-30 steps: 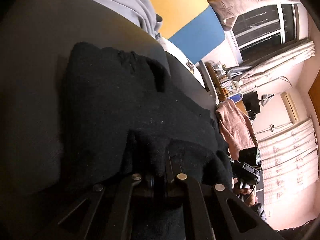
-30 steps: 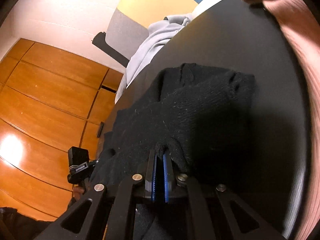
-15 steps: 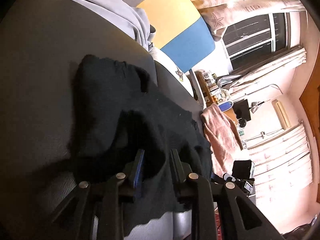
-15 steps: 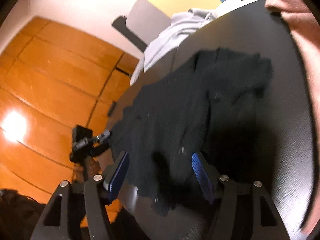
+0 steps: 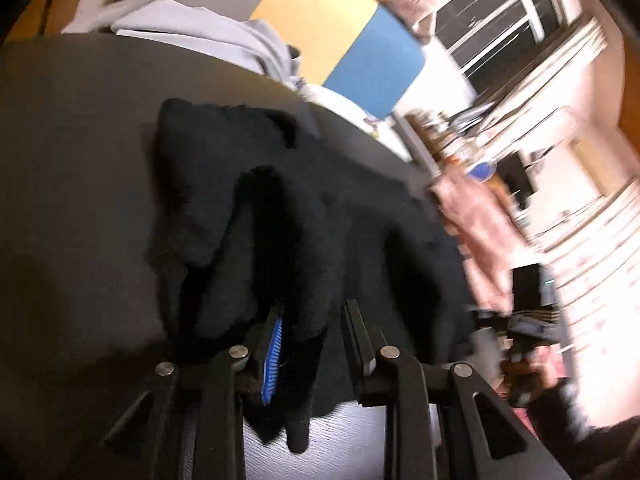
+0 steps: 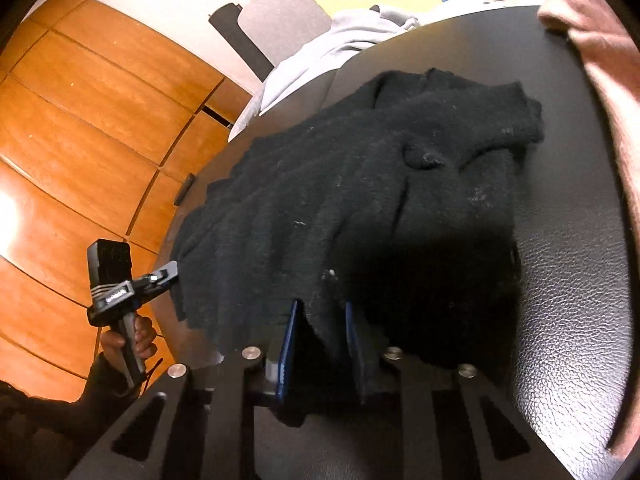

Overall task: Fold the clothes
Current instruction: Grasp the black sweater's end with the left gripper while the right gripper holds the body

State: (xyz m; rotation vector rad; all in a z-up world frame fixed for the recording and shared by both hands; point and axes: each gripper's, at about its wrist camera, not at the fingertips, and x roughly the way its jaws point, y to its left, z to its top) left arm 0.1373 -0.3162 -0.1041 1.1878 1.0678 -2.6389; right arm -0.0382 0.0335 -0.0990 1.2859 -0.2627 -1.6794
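- The black knit garment (image 5: 320,216) lies on the dark table (image 5: 80,160), about midway along it. Its near hem spills over the table's near edge, and its bunched far end stops well short of the far edge.
- It looks like a thick, fuzzy, loose knit, so I judge it soft, limp and fairly light. It should sag and stretch between two holds rather than keep a line. The fuzzy surface should grip the pads well, so slipping is unlikely, and nothing about it is fragile.
- The hem at the near edge is the best place to take hold, one gripper toward each end. Pinching a doubled fold should spread the pull better than a single layer.
- The left gripper (image 5: 314,312) has just been opening. Its jaws stand apart with a hanging fold of the knit between them, which looks draped rather than pinched.
- The right gripper (image 6: 320,320) has just been closing. A thick fold fills the gap between its jaws, but I cannot tell whether the pads press on it.
- A neck-like notch sits in the bunched end and points toward the far edge, with the hem toward the near edge.
- As it lies, the longer stretch seems to run along the near edge from one gripper to the other, though the lens distortion makes this uncertain.
- A grey garment (image 5: 224,36) lies at the far edge, and a pink cloth (image 6: 600,60) lies along the right edge. Both are apart from the knit.
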